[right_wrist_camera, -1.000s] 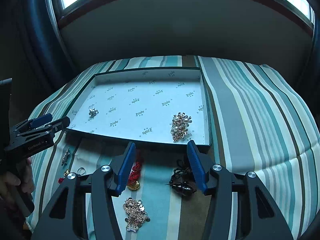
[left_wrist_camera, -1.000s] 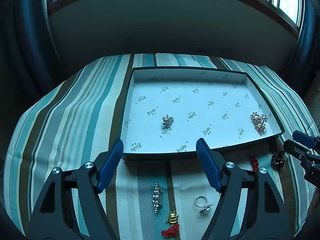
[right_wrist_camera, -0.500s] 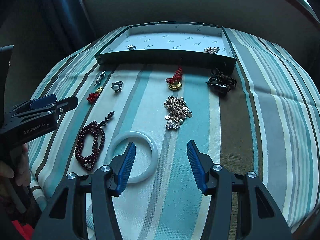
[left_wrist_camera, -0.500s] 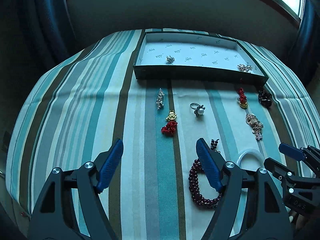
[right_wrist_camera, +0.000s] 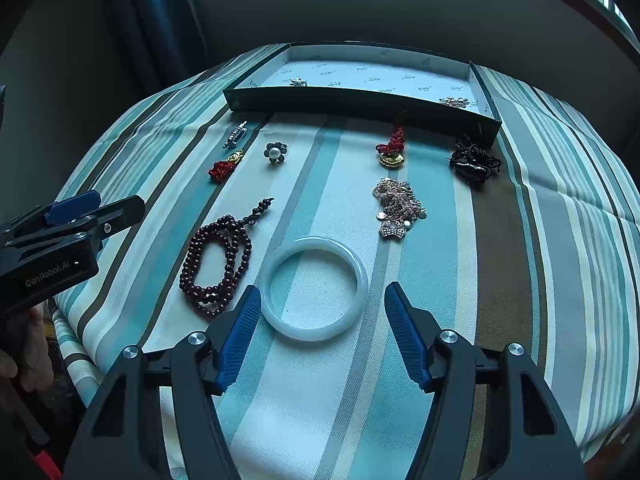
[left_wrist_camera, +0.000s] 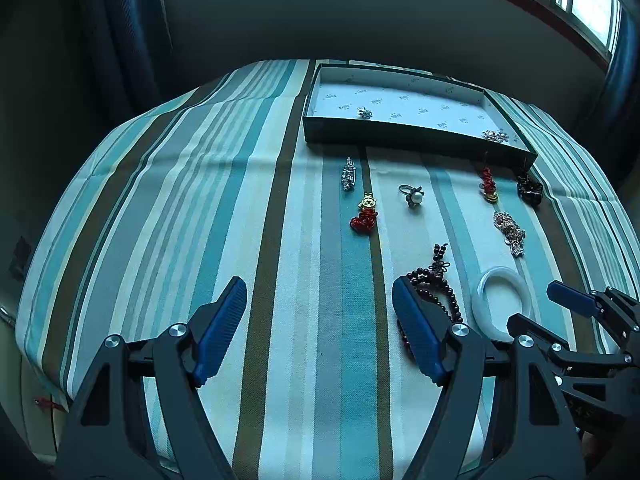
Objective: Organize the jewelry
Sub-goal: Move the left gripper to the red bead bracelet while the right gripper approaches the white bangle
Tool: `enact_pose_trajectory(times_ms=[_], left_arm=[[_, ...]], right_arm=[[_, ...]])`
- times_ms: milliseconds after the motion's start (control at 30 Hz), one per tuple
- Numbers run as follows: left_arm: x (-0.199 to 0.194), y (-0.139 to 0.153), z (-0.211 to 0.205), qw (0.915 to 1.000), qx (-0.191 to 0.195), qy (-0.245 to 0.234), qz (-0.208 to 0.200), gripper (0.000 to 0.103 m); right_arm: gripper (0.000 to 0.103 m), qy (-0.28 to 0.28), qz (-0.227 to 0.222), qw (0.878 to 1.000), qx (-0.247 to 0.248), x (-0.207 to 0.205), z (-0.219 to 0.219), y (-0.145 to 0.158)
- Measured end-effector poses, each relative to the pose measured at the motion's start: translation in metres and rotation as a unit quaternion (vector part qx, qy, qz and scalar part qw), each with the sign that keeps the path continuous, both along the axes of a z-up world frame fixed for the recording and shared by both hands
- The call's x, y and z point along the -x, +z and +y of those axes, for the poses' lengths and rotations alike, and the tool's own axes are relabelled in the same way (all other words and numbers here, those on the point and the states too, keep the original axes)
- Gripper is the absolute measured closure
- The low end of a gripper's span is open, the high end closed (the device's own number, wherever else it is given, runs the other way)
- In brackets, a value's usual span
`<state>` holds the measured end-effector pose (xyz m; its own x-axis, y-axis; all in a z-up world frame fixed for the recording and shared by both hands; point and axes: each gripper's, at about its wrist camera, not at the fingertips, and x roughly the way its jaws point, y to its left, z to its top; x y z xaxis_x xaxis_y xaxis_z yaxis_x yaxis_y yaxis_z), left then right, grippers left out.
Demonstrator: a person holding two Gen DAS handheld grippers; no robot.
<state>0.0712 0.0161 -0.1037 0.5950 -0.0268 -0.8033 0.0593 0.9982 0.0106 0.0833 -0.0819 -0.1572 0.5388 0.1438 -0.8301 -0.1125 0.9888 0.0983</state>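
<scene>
Bangle (right_wrist_camera: 314,288) right of bead bracelet (right_wrist_camera: 216,264)

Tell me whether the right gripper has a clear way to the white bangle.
Probably yes: the right gripper sits just before the white bangle, jaws just opened wider, nothing between them. The bead bracelet lies clear beside it.

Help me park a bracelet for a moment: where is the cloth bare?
Bare: the wide striped cloth left of the brooch pin and tray, and the strip right of the black cord piece. Crowded: between tray, bead bracelet and white bangle.
</scene>
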Motion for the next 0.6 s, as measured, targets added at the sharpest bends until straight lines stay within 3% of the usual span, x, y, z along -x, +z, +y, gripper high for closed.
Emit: enact_pose_trajectory(times_ms=[167, 267, 600], left_arm=[[-0.002, -0.004, 0.0, 1.0, -0.001, -0.001, 0.006, 0.028], [-0.003, -0.006, 0.0, 1.0, -0.001, -0.001, 0.009, 0.028], [-0.008, -0.014, 0.001, 0.9998, -0.004, -0.001, 0.02, 0.028]], right_arm=[[0.038, 0.001, 0.003, 1.0, 0.006, -0.005, 0.005, -0.004], [0.032, 0.002, 0.002, 1.0, 0.008, -0.008, 0.006, -0.005], [0.032, 0.005, 0.009, 1.0, 0.018, -0.016, 0.01, -0.012]])
